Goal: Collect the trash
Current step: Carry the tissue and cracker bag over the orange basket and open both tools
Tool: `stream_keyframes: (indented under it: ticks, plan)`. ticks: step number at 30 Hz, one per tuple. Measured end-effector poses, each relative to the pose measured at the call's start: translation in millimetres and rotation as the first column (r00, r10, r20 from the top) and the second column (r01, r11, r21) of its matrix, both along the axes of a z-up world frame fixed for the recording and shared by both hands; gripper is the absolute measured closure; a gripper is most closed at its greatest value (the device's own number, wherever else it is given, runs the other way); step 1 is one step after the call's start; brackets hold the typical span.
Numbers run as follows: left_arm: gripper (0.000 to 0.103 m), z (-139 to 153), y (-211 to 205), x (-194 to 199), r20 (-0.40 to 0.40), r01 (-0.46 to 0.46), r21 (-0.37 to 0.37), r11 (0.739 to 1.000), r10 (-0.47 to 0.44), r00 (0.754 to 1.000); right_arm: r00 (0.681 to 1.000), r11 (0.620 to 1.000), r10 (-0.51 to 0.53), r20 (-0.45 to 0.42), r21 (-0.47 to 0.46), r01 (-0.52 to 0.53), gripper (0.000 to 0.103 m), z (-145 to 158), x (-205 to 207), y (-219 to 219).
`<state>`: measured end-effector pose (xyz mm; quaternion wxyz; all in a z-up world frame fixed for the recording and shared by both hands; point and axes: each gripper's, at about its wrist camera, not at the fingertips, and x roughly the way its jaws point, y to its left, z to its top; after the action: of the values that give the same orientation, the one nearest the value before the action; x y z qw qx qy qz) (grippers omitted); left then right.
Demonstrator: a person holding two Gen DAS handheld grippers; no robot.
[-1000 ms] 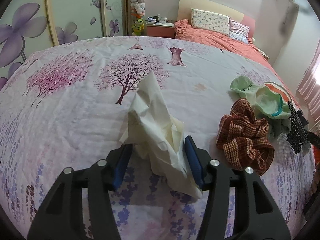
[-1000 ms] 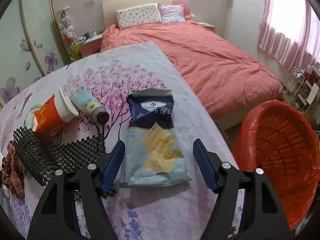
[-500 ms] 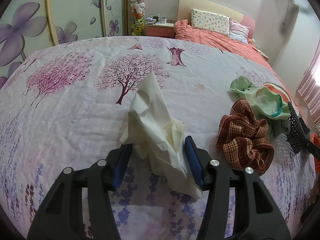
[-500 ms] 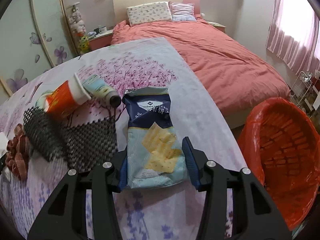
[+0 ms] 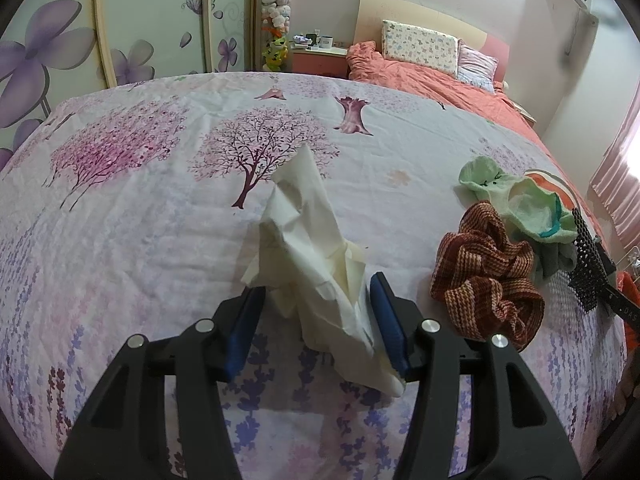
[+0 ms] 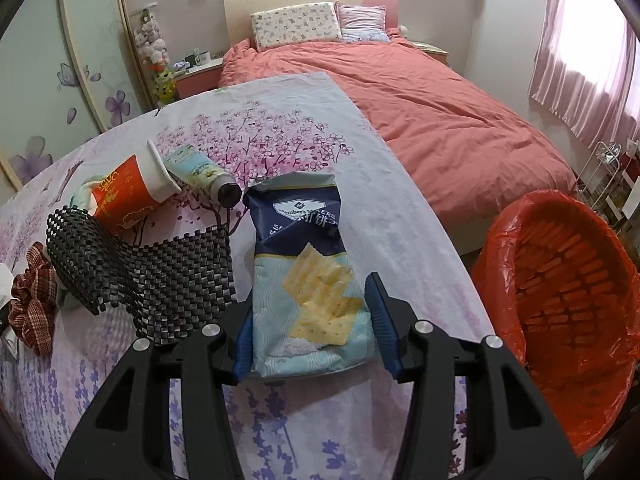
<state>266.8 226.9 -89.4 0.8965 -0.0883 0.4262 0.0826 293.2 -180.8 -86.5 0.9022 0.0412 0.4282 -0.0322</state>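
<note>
On the flower-printed sheet [image 5: 132,216], left wrist view: the left gripper [image 5: 316,322] has its blue pads clamped on a crumpled cream tissue [image 5: 310,248]. The tissue is thin, creased paper; it rises to a point above the pads and hangs in folds below them. To the right lie a bunched red-brown knit cloth [image 5: 486,272] with a ribbed weave, a pale green fleece cloth [image 5: 520,208], and the edge of a black mesh mat [image 5: 586,262]. The sheet carries pink and purple tree prints. No writing is legible in this view.

Right wrist view: the right gripper [image 6: 310,322] has just been closing, and its pads now press both long edges of a cracker bag [image 6: 306,276]. The bag is glossy film, dark blue above and pale blue below, with pictured square crackers; the label reads "Member's", the rest unclear. It sits near the sheet's right edge. Left of it lies the mesh mat [image 6: 148,268], a flexible open grid, one end curled up. Behind stand a tipped red paper cup [image 6: 124,192] with gold characters and a pale tube [image 6: 202,174] with a black cap. A slatted bin [image 6: 568,276] with a red liner stands off the right edge.
</note>
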Motion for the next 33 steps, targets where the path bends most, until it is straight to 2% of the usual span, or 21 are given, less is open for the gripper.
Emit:
stream_keyframes:
  ticks: [3,8,9,11,18,23,28,33]
  plan:
    - [0.05,-0.3,-4.4,-6.1,-0.011,0.022,0.032,0.999,-0.022,1.0,1.0,1.0,-0.001,0.002,0.006,0.001,0.054,0.4,0.0,0.1]
    - [0.067,1.3,-2.2,-15.1,0.004,0.015,-0.003,1.0,-0.015,1.0,1.0,1.0,-0.002,0.01,0.024,0.002,0.058,0.7,-5.3,-4.8]
    - [0.071,1.9,-1.9,-15.1,0.005,0.018,-0.013,1.0,-0.018,1.0,1.0,0.999,0.004,0.015,0.041,-0.004,0.065,1.1,-9.4,-6.4]
    - [0.076,3.5,-2.4,-14.7,0.001,0.02,-0.025,0.999,-0.02,1.0,1.0,0.997,0.004,0.014,0.072,-0.005,0.068,2.4,-15.3,-10.6]
    - [0.078,14.4,-10.0,-17.5,0.015,0.03,-0.008,1.0,-0.03,0.999,0.999,0.991,-0.003,0.034,0.135,-0.002,0.074,7.1,-29.8,-18.2]
    - [0.078,39.0,-21.2,-24.9,0.058,0.056,-0.017,0.998,-0.055,0.997,0.996,0.987,0.013,0.085,0.157,-0.026,0.074,23.7,-40.4,-16.4]
    - [0.078,67.7,-50.2,-31.1,0.11,0.122,-0.013,0.992,-0.12,0.987,0.99,0.985,0.02,0.139,0.17,-0.043,0.074,40.6,-53.7,-18.6]
    - [0.078,91.6,-94.6,-37.7,0.16,0.229,-0.017,0.973,-0.224,0.961,0.982,0.978,0.014,0.186,0.2,-0.052,0.074,52.5,-66.6,-30.4]
